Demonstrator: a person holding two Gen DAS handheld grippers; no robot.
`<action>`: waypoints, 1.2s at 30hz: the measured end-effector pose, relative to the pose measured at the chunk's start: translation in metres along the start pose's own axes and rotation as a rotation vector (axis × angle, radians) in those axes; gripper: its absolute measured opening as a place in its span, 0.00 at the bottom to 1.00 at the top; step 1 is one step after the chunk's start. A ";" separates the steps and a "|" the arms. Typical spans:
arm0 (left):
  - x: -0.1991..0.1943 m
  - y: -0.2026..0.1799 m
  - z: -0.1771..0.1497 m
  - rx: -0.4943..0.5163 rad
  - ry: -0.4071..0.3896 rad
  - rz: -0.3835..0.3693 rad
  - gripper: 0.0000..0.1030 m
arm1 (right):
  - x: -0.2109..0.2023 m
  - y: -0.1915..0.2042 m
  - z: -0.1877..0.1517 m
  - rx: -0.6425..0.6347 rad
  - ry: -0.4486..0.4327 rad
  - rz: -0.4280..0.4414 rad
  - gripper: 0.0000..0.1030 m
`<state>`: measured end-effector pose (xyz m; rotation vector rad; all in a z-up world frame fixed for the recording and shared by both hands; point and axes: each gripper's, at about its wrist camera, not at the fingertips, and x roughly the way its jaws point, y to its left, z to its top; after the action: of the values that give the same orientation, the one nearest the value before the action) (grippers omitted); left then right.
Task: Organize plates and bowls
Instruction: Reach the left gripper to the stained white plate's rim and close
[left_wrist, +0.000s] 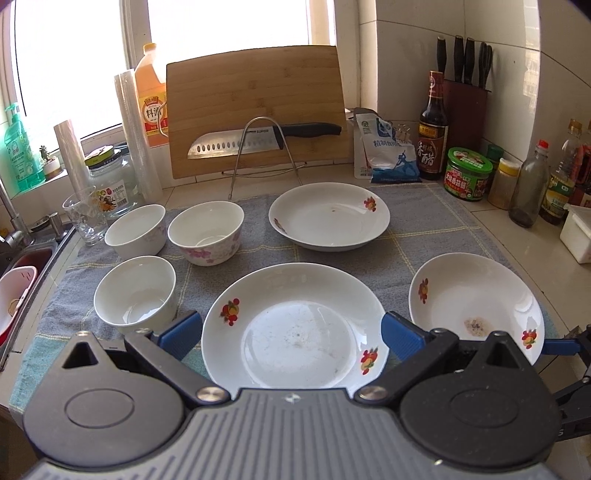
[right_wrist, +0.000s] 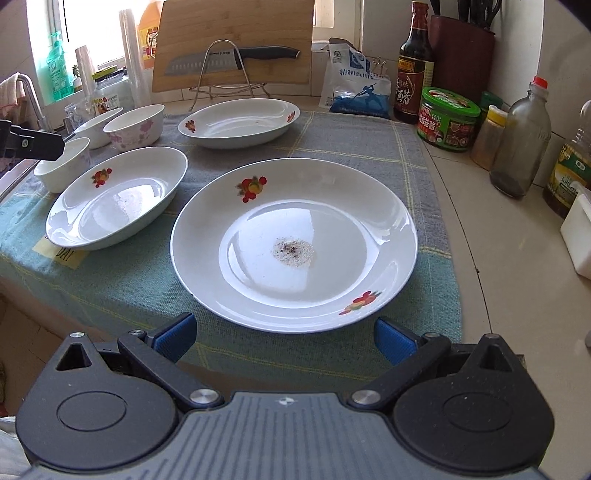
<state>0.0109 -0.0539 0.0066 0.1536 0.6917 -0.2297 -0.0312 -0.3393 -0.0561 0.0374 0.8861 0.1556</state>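
Both grippers, left gripper (left_wrist: 291, 332) and right gripper (right_wrist: 283, 338), are hovering wide open, holding nothing; next probably stacking plates (right_wrist: 293, 243).

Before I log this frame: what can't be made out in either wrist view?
- Left wrist view: near rim of the middle plate is hidden behind the left gripper.
- Right wrist view: the nearest bowl is partly covered by the dark gripper part.
- Both views: the knife block is too dim to show blades.
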 end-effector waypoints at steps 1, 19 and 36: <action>0.000 0.000 0.001 -0.005 0.001 -0.011 0.99 | 0.002 -0.001 0.000 -0.006 -0.001 -0.001 1.00; 0.045 -0.039 0.043 0.101 0.066 -0.292 0.99 | 0.022 -0.010 -0.001 -0.079 -0.036 0.000 1.00; 0.159 -0.121 0.068 0.402 0.328 -0.599 0.99 | 0.023 -0.007 0.001 -0.049 -0.010 -0.031 1.00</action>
<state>0.1400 -0.2105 -0.0520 0.3724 1.0031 -0.9362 -0.0157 -0.3423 -0.0737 -0.0208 0.8725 0.1482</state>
